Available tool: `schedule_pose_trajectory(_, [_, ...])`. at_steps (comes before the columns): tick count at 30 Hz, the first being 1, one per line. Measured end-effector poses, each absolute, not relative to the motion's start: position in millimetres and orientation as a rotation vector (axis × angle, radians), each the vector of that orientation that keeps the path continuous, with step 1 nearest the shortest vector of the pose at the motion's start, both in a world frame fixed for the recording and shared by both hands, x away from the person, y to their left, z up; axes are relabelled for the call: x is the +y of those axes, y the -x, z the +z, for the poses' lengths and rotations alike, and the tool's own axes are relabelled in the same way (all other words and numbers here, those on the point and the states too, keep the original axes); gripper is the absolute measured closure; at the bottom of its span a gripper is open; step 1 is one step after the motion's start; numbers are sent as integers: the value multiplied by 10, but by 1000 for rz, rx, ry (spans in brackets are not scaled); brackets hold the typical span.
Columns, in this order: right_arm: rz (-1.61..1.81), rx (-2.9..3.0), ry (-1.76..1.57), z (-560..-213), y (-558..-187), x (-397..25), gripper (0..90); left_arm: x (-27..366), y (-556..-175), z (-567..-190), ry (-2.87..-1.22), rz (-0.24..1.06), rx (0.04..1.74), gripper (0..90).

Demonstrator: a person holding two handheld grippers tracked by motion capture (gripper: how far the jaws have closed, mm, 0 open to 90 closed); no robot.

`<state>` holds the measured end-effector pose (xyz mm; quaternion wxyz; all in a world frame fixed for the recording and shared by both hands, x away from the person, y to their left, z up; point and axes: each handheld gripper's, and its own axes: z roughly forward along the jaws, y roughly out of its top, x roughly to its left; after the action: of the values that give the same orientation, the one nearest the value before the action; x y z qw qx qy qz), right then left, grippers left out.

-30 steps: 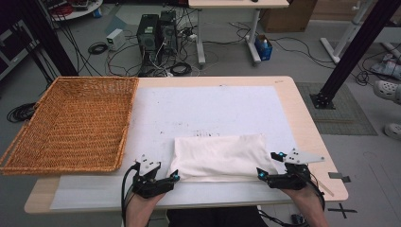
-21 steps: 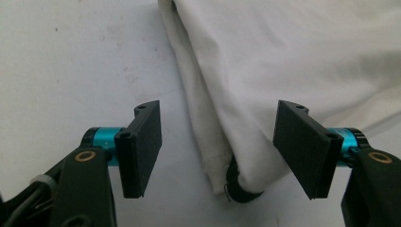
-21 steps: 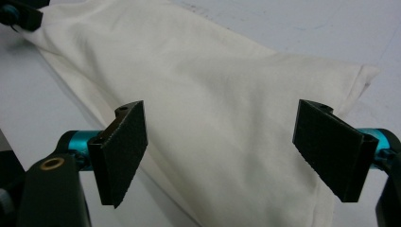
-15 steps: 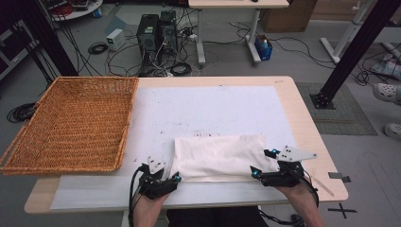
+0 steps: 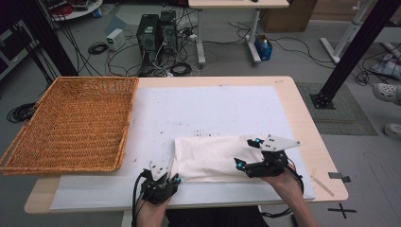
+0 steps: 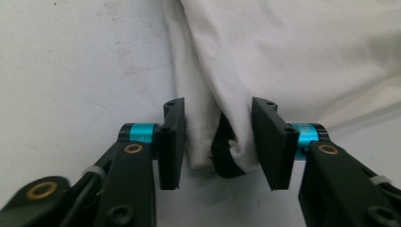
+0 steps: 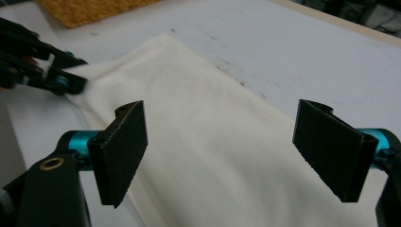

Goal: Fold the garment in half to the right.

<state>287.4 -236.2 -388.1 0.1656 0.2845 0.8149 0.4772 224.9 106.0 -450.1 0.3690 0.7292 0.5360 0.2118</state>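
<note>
Beside the wicker basket [image 5: 71, 123], both grippers' fingers (spread) straddle the white cloth [image 5: 213, 156], nothing between.

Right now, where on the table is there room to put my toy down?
The white mat is bare between the woven wicker basket and the table's right edge, beyond the folded white cloth. Near the front it's crowded: cloth and both grippers.

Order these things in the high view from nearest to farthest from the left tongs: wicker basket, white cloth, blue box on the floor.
From the left tongs:
1. White cloth, corner between the jaws.
2. Wicker basket, at the table's left.
3. Blue box, on the floor beyond the table.
</note>
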Motion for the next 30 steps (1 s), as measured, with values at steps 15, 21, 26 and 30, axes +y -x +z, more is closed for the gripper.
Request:
schedule_pose_trajectory(15, [1368,2549,-696,-3982,-3500,-1214,237,1137,-2218,-4566,-1815,480,1313,741])
schedule_pose_trajectory(21, [1342,2599,-756,-4120,-3749,-764,298,1171,-2207,-4599,-1787,471,1295,743])
schedule_pose_trajectory(26, [1207,2702,-765,-4252,-3986,-506,294,1184,-2216,-4601,-1785,455,1291,743])
schedule_pose_trajectory(30, [1153,2725,-751,-4290,-4102,-346,366,1187,-2216,-4604,-1783,455,1288,742])
